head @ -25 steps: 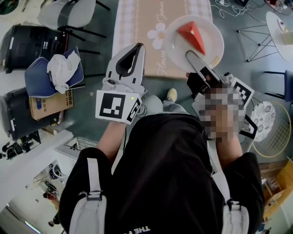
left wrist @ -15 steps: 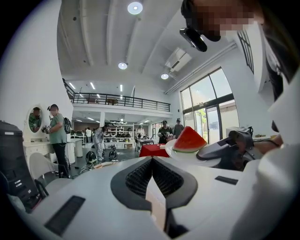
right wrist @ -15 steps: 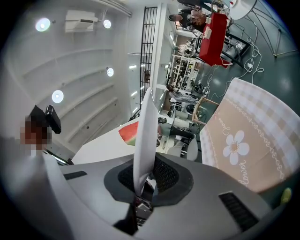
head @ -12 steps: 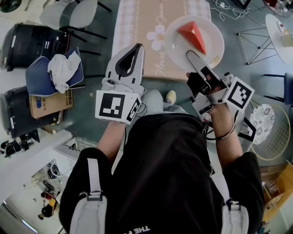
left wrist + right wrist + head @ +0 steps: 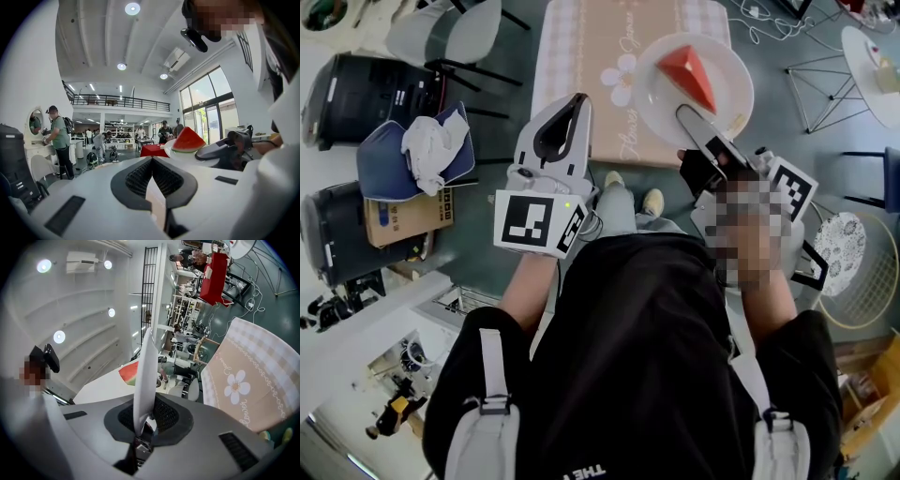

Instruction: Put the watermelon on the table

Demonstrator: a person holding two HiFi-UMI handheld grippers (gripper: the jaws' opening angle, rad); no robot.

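Little has changed in a second: the plate [image 5: 661, 103] carrying the watermelon [image 5: 692, 77] still hangs over the near edge of the table [image 5: 581, 56], though a second shoe [image 5: 614, 179] now shows below that edge. The right gripper [image 5: 694, 117] stays clenched on the plate's rim, its jaws nearly together. The left gripper [image 5: 574, 101], jaws closed on nothing, hovers at the table's near edge.
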